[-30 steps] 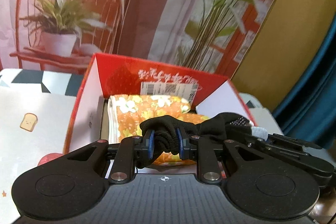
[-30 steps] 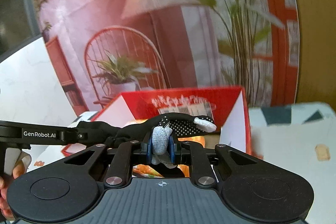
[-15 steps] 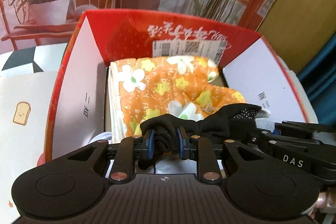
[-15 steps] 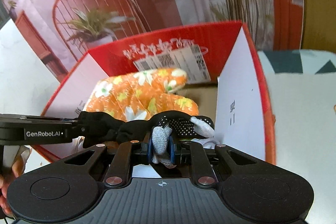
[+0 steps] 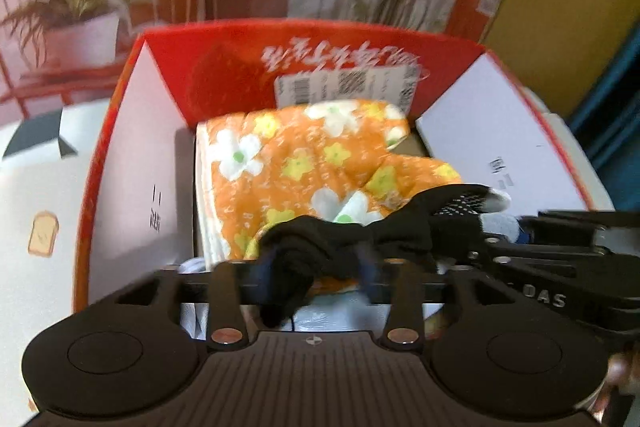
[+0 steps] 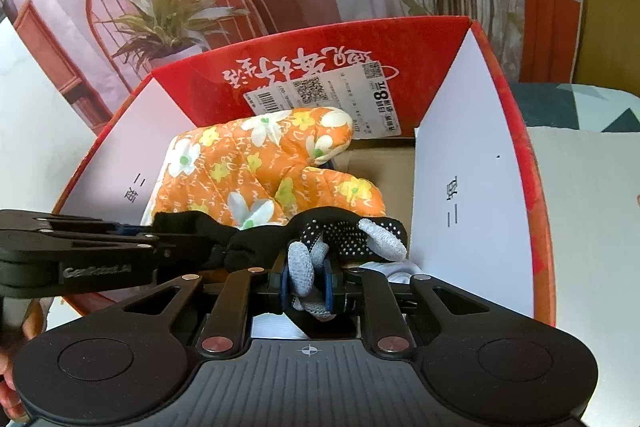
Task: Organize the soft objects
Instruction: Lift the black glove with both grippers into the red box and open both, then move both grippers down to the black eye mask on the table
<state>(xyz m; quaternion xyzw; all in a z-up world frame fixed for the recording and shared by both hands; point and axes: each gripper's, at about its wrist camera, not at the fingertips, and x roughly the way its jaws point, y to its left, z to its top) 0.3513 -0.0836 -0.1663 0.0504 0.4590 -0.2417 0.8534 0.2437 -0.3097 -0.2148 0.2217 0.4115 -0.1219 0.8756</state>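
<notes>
Two hand-held grippers reach into an open red box [image 6: 400, 43] from its near side, with a black glove [image 6: 340, 231] stretched between them.

Nearest, the left gripper [image 5: 316, 265] has its jaws opening. They stand apart on either side of the glove's bunched cuff [image 5: 296, 259], which hangs between them; the blur hides whether the pads are touching the cloth. Just to its right, the right gripper [image 6: 306, 283] has its jaws parting slightly, yet its blue pads [image 6: 328, 281] press a grey fingertip [image 6: 301, 267] of the glove from both sides. Other grey-tipped fingers, with white grip dots on the black knit, fan out just ahead of this gripper.

The glove hangs low inside the box, across its near end. Directly beyond and under it lies an orange oven mitt [image 6: 256, 167] with white and yellow flowers, filling the left and middle of the box floor. White inner flaps [image 6: 472, 211] rise on either side of the grippers. Farthest, the red back wall carries a white barcode label [image 6: 332, 99].
</notes>
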